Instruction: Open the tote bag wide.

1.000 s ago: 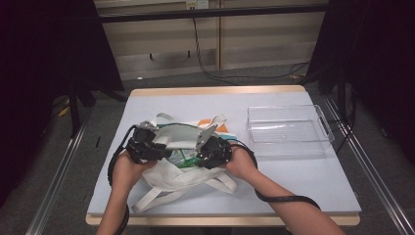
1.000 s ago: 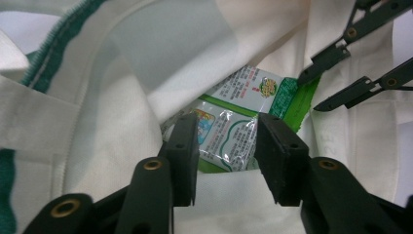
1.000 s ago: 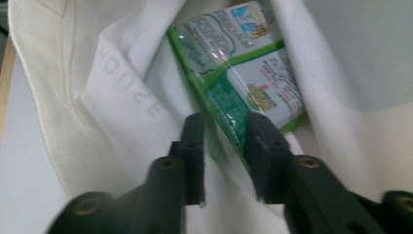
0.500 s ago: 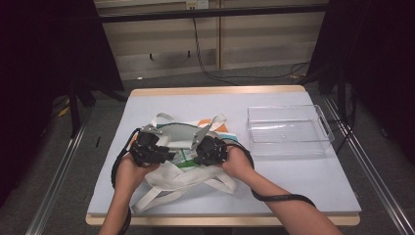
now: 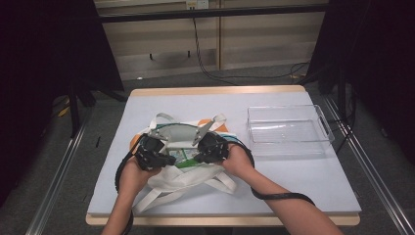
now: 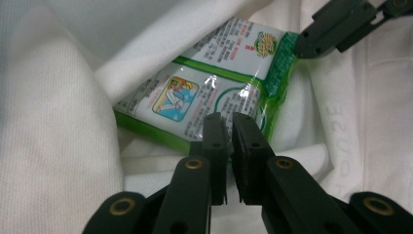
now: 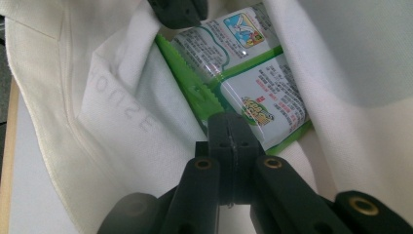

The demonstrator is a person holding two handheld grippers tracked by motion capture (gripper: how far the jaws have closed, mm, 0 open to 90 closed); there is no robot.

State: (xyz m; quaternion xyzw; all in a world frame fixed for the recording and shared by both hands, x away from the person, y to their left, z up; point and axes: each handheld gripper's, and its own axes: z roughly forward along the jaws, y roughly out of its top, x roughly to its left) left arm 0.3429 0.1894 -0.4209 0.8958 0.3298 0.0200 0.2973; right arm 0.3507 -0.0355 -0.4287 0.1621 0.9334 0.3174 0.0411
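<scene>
The white cloth bag (image 5: 188, 178) takes up the near-left middle of the counter (image 5: 303, 181), its folds closing in on both sides of a green-and-white packet (image 6: 209, 92). Both tongs, left (image 5: 169, 159) and right (image 5: 198, 157), sit close together at its mouth. A clear tray (image 5: 288, 131) blocks the far right. The far-left and near-right stretches of counter lie open.

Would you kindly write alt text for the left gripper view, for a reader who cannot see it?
The left gripper, its two black jaws nearly closed with a thin gap, points at a green and white printed packet lying inside a white cloth bag. The other gripper's black jaw tips reach the packet's far green edge at upper right.
</scene>
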